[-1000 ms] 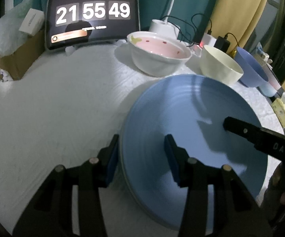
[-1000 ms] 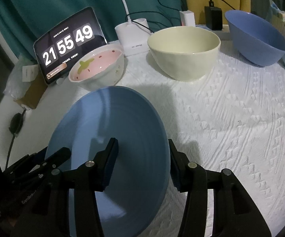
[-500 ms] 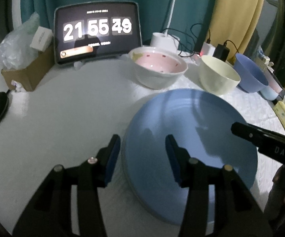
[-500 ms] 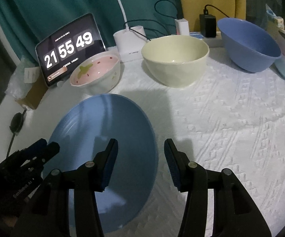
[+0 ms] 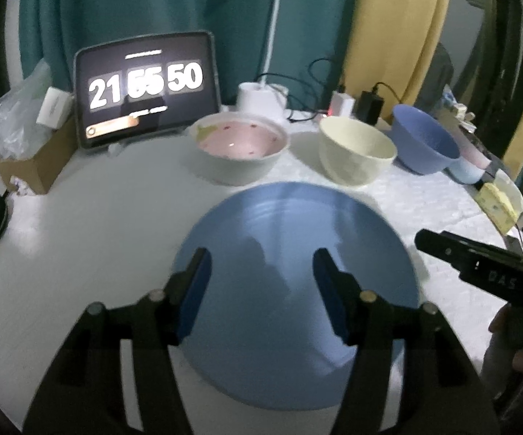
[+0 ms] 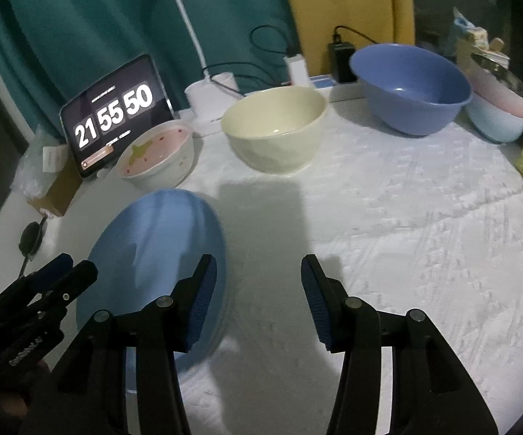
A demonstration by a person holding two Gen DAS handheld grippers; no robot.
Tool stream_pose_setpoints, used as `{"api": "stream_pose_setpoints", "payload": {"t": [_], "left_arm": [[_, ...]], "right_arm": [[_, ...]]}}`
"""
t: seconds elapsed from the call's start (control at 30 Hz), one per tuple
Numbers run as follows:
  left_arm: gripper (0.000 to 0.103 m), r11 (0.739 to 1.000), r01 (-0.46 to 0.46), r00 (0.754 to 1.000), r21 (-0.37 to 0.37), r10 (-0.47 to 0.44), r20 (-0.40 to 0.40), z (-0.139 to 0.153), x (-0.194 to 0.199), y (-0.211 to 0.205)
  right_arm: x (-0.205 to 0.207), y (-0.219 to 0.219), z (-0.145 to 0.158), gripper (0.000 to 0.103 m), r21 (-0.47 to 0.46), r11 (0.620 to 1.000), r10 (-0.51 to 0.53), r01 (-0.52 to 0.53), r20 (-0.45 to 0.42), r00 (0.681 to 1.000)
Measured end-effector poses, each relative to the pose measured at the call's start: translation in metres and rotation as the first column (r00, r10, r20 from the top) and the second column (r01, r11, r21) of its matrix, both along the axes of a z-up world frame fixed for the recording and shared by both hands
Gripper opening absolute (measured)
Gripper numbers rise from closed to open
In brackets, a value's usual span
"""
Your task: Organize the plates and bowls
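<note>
Round flat blue ceramic plate [image 5: 297,239] lies on white-clothed tabletop [image 6: 406,239] near its front edge, left hand-held gripper [image 5: 261,290] just opening above it, empty, right hand-held gripper [image 6: 258,297] released beside plate, bowls along back edge.

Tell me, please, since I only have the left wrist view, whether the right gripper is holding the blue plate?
Observer: No. In the right wrist view the right gripper is open, with only the white cloth showing in its gap; the blue plate lies to the left of it.
Operator: Thank you. Is anything in the bottom of the cream bowl?
Observer: No, the cream bowl is empty down to its base.
Operator: And the blue bowl, please?
Observer: The blue bowl is empty too; its whole inside shows from this side.
</note>
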State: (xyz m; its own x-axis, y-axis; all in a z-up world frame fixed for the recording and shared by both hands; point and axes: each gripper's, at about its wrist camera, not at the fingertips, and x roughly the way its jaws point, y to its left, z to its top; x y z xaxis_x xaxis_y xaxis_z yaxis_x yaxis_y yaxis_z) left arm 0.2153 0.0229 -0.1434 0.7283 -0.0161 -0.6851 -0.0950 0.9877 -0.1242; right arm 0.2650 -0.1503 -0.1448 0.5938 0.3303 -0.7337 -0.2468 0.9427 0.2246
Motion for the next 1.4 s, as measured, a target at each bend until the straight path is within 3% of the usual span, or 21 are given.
{"api": "stream_pose_setpoints", "payload": {"t": [0.67, 0.93, 1.4], "left_arm": [[0.06, 0.989, 0.129, 0.991, 0.065, -0.132, 0.034, 0.021, 0.022, -0.085], [0.06, 0.984, 0.168, 0.983, 0.056, -0.171, 0.06, 0.032, 0.037, -0.116], [0.06, 0.983, 0.168, 0.977, 0.071, -0.175, 0.121, 0.052, 0.068, -0.145]], "right_arm": [[0.001, -0.082, 0.008, 0.051, 0.055, 0.993, -0.104, 0.102, 0.037, 0.994], [0.007, -0.108, 0.019, 0.051, 0.063, 0.991, -0.122, 0.118, 0.074, 0.99], [0.022, -0.145, 0.046, 0.051, 0.051, 0.989, -0.142, 0.136, 0.148, 0.979]]}}
